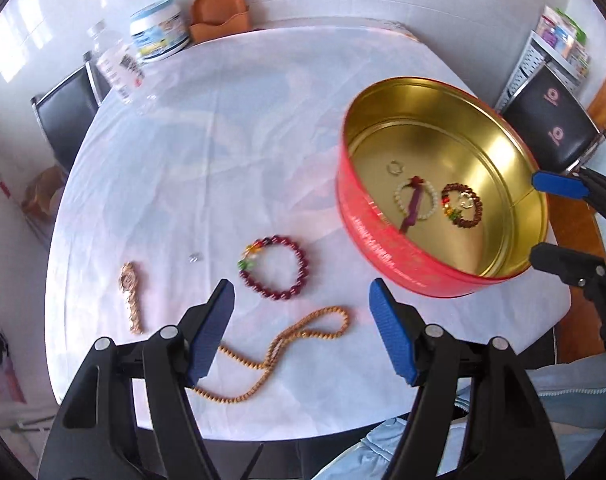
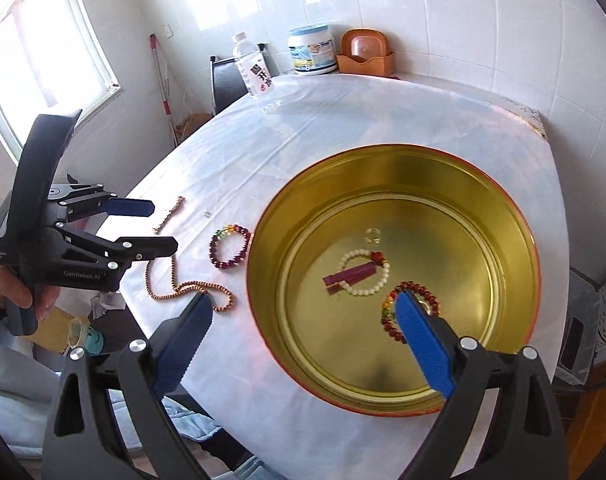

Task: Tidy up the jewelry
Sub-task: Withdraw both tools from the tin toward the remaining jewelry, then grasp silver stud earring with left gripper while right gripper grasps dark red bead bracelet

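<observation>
A round red tin (image 1: pixel 383 240) with a gold inside (image 2: pixel 503 220) stands on the white tablecloth. In it lie a white bead bracelet with a purple tassel (image 1: pixel 433 204) (image 2: pixel 359 292), a brown bead bracelet (image 1: pixel 477 204) (image 2: pixel 419 288) and a small ring (image 1: pixel 394 167) (image 2: pixel 373 234). On the cloth left of the tin lie a dark red bracelet (image 1: pixel 303 258) (image 2: pixel 217 256), a tan bead necklace (image 1: pixel 303 330) (image 2: pixel 175 292), a braided tan chain (image 1: pixel 131 300) (image 2: pixel 171 216) and a tiny silver piece (image 1: pixel 194 257). My left gripper (image 1: pixel 301 292) (image 2: pixel 163 226) hovers open and empty above the necklace. My right gripper (image 2: pixel 303 300) (image 1: pixel 539 218) stands wide open and empty over the tin's near rim.
At the far edge of the table stand a water bottle (image 2: pixel 253 70), a blue-and-white jar (image 2: pixel 312 50) and an orange box holder (image 2: pixel 365 54). Black chairs (image 1: pixel 69 116) flank the table, and a shelf (image 1: pixel 559 48) stands at the right. A person's light blue clothing (image 1: pixel 563 396) is at the near edge.
</observation>
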A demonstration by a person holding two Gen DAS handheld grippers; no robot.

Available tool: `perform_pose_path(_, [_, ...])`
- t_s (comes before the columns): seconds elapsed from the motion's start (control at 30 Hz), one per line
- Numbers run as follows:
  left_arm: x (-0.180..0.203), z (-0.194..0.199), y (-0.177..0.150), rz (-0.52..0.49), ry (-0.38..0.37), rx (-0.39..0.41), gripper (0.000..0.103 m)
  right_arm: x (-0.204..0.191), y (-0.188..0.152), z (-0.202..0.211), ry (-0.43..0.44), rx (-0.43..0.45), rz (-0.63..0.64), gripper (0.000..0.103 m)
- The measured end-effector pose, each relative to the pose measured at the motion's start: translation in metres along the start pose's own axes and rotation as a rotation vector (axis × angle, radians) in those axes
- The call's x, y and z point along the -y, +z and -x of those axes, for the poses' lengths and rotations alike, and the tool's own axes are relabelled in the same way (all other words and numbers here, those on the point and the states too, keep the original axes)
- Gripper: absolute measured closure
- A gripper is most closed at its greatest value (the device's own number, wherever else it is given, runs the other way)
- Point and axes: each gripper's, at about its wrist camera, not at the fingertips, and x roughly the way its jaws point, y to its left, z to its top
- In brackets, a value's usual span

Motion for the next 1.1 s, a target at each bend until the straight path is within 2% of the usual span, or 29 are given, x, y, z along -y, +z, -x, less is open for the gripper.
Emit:
perform_pose_path(0.1, [-0.035,0.000,-0.009,0.060,0.013,0.008,0.034,-0.028,0.009,-0.005,0.004,0.015,0.065,0.009])
perform_pose_path(0.23, [-0.076,-0.015,-0.008,0.088,0.004,0.000,0.034,-0.062,0.021,-0.017,0.007,0.037,0.112,0.009])
perform_pose_path(0.37, [-0.106,-0.038,-0.001,0.050,-0.027,-0.031,0.034,-0.092,0.040,-0.046,-0.013,0.011,0.086,0.009])
perform_pose_path(0.43, [-0.118,-0.049,0.000,0.009,-0.042,-0.020,0.034,-0.108,0.047,-0.062,0.000,-0.002,0.092,0.009])
perform_pose_path(0.6, [-0.142,-0.085,0.002,-0.039,-0.096,-0.065,0.034,-0.134,0.056,-0.110,-0.042,-0.085,0.085,0.010])
perform_pose_path(0.73, [-0.150,-0.103,0.007,-0.062,-0.161,-0.055,0.034,-0.144,0.055,-0.145,-0.073,-0.147,0.069,0.010])
perform_pose_path(0.87, [-0.140,-0.116,0.012,-0.134,-0.219,-0.025,0.034,-0.143,0.052,-0.172,-0.105,-0.190,0.048,0.010])
perform_pose_path(0.97, [-0.131,-0.126,0.016,-0.212,-0.203,-0.008,0.034,-0.139,0.048,-0.186,-0.131,-0.204,0.025,0.011])
perform_pose_path(1.1, [-0.128,-0.137,0.017,-0.263,-0.199,-0.006,0.034,-0.134,0.039,-0.200,-0.138,-0.231,-0.002,0.023])
